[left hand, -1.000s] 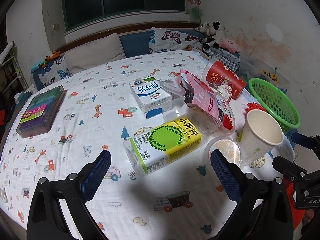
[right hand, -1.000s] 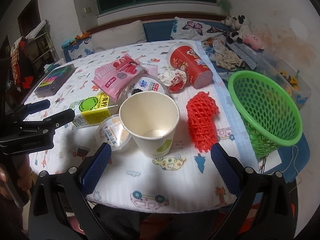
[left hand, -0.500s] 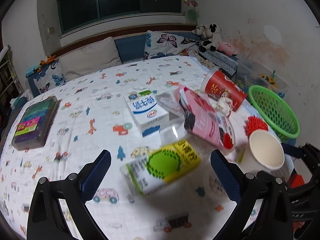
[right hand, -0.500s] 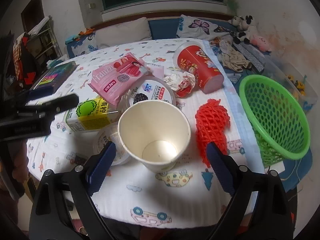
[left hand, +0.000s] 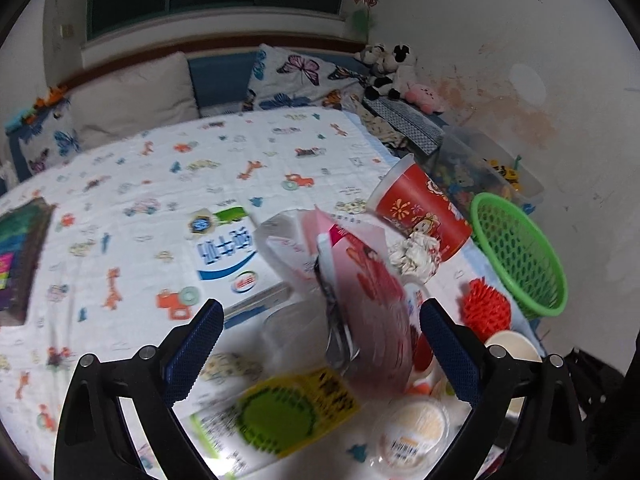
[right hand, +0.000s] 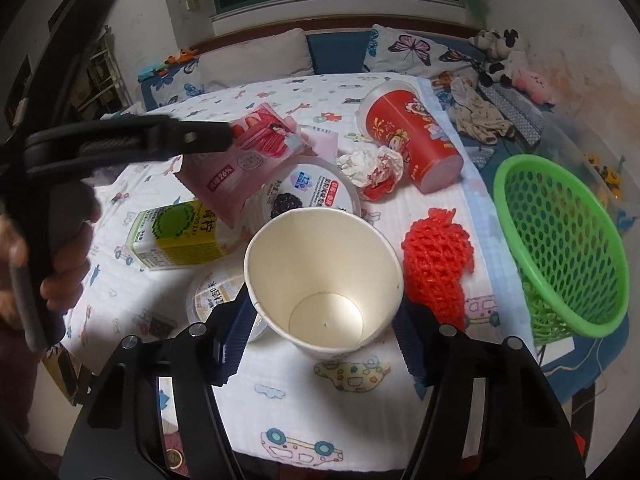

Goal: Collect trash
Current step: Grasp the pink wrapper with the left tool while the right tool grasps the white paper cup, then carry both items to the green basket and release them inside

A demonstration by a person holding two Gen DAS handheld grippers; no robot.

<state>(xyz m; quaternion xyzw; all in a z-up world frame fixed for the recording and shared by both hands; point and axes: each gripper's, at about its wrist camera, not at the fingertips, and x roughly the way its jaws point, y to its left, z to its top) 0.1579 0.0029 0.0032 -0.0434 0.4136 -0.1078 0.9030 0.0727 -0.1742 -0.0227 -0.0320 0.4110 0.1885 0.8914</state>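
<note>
Trash crowded near green basket (right hand: 560, 240), red net (right hand: 436, 256) between paper cup (right hand: 324, 280) and basket, bedspread (left hand: 160, 184) beyond open
</note>
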